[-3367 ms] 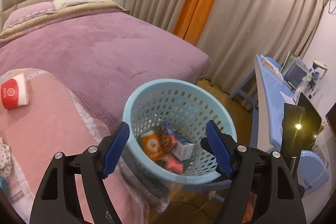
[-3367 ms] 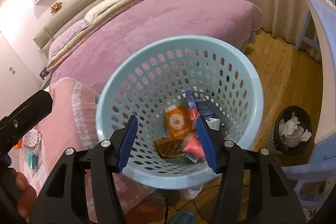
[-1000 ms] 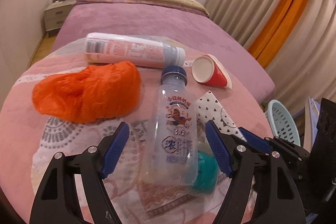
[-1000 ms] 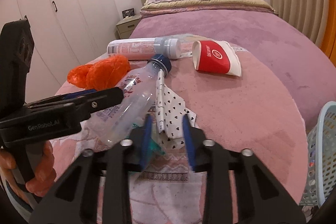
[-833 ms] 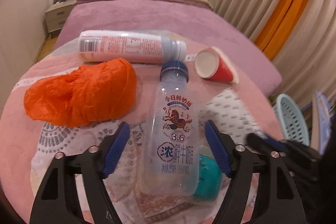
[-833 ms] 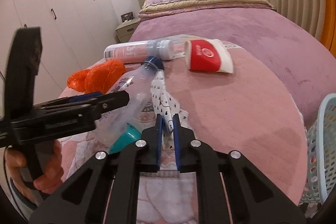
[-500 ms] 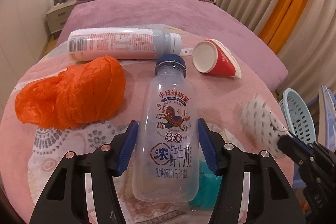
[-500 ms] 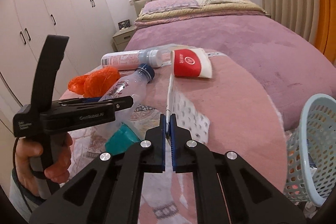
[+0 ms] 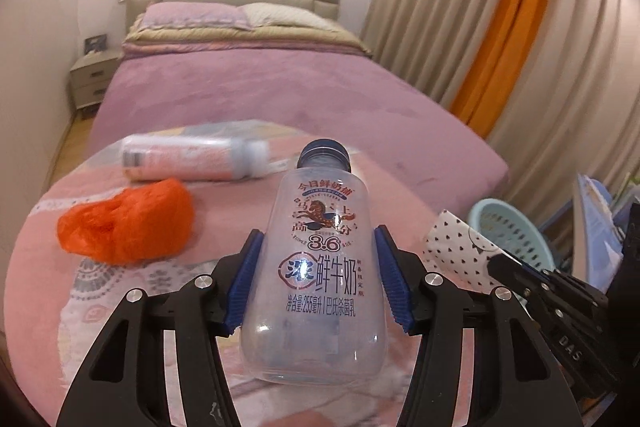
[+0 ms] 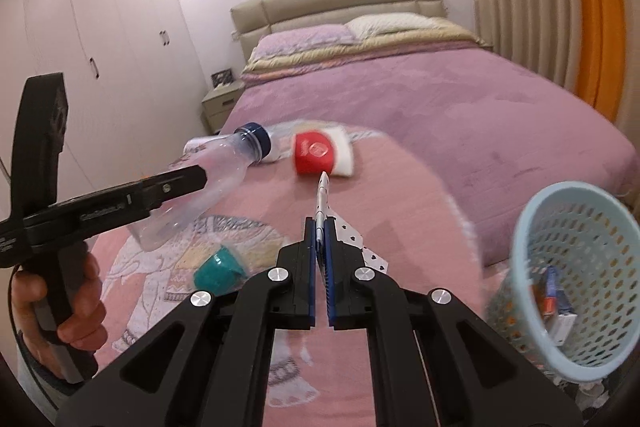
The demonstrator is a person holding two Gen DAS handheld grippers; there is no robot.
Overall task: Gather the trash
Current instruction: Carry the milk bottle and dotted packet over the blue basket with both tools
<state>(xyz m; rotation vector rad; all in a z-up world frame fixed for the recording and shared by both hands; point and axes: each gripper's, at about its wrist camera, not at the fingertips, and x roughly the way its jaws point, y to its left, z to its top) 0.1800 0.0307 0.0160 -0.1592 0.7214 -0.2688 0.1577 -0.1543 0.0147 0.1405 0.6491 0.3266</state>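
From the left wrist view, the left gripper (image 9: 316, 277) has its blue pads pressed against the sides of a clear milk bottle (image 9: 318, 275), gripped across its wide lower body with the blue cap pointing away, a hold that looks secure enough for carrying. Under it lies the pink blanket (image 9: 48, 291), with an orange plastic bag (image 9: 126, 225) and a pink bottle (image 9: 192, 157) lying on its side, neither yet collected. The pale blue basket (image 9: 510, 231) stands off the blanket's right edge, with nothing solid between. From the right wrist view, the right gripper (image 10: 320, 247) has its fingers squeezed flat on a white dotted wrapper (image 10: 350, 239), held edge-on so it hangs to one side. A red paper cup (image 10: 316, 151) and a teal cup (image 10: 218, 269) rest on the blanket. The basket's rim is tipped towards the bed, close to the blanket's edge, so both loads seem to have open air for a short swing rightward.
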